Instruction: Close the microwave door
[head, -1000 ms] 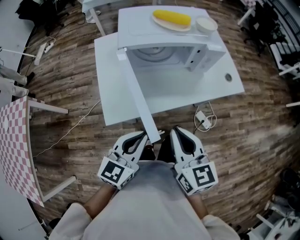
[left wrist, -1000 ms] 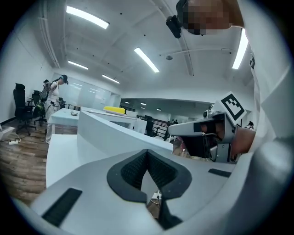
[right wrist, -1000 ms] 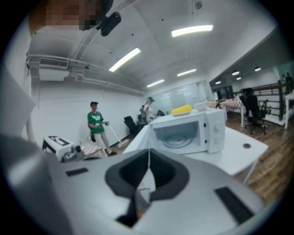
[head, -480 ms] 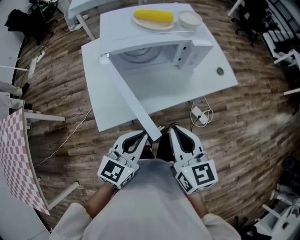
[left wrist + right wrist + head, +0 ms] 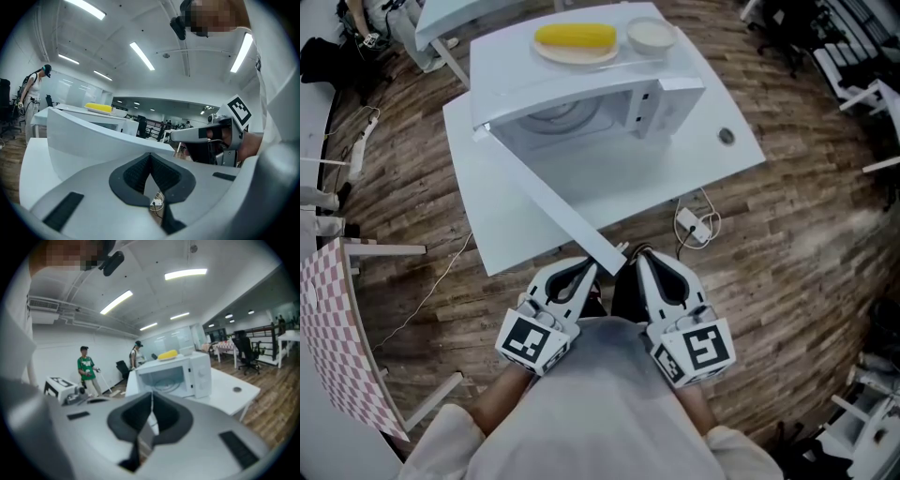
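The white microwave [image 5: 581, 103] stands on a white table [image 5: 712, 122] with its door [image 5: 548, 197] swung wide open. The door's free end reaches out over the table's near edge, between my two grippers. My left gripper [image 5: 584, 270] is just left of the door's end and my right gripper [image 5: 645, 259] just right of it. Both are shut and hold nothing. In the left gripper view the door [image 5: 93, 138] fills the left side. The right gripper view looks into the microwave's cavity [image 5: 164, 378].
A plate with yellow corn [image 5: 574, 37] and a white bowl [image 5: 649, 36] sit on top of the microwave. A power strip with cable [image 5: 692, 225] lies on the wooden floor. A checkered table [image 5: 328, 319] is at the left. Two people [image 5: 86, 369] stand far off.
The microwave and table have slid up and to the left in the head view. Both grippers keep their place close to the body and stay shut.
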Tool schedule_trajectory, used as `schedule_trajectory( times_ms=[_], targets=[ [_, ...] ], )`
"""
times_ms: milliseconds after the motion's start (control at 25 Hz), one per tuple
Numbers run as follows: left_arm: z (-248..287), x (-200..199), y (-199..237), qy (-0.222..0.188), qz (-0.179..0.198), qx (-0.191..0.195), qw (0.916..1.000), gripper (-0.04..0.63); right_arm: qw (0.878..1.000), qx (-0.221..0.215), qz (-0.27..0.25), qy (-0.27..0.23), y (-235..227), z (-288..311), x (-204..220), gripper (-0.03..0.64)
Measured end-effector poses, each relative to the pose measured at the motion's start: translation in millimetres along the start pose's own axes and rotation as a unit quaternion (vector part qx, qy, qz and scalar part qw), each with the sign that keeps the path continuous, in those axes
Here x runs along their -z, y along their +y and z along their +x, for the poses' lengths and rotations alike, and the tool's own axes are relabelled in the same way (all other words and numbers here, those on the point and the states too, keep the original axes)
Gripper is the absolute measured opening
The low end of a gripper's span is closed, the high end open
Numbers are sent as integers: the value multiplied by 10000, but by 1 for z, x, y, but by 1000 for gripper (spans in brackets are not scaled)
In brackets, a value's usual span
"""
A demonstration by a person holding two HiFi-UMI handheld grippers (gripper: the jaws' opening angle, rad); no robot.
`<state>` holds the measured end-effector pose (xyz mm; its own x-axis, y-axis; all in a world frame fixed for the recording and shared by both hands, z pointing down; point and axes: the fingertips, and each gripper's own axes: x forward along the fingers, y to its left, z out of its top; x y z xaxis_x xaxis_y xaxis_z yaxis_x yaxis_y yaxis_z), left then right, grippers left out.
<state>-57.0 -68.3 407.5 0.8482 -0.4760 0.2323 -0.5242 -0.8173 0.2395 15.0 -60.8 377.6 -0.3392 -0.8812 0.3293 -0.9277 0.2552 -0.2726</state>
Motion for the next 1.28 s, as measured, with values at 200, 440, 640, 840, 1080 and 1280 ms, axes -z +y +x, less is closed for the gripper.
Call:
schedule_trajectory(
  times_ms=[200, 440, 640, 840, 1080, 1280],
  targets=[
    [18, -5, 0, 17, 0, 49, 10000, 18, 10000, 39, 17, 3, -15, 3, -5, 23],
    [39, -12, 1, 31, -111, 21, 9999, 18, 10000, 78, 45, 10, -32, 7, -12, 23],
    [59, -19, 3, -6, 30, 49, 10000, 18, 9999, 83, 71, 31, -49, 12, -17, 23],
    [77, -23, 8, 45, -35, 8, 10000, 18, 9998, 73, 149, 62, -66, 17, -18, 23],
    [98, -29, 16, 57, -112, -81, 9999, 18, 9997, 17, 219, 107, -87, 29, -20, 23],
    [114, -32, 21, 89, -95, -175, 9998, 18, 9995, -72, 233, 189, -105, 40, -22, 23]
  ],
)
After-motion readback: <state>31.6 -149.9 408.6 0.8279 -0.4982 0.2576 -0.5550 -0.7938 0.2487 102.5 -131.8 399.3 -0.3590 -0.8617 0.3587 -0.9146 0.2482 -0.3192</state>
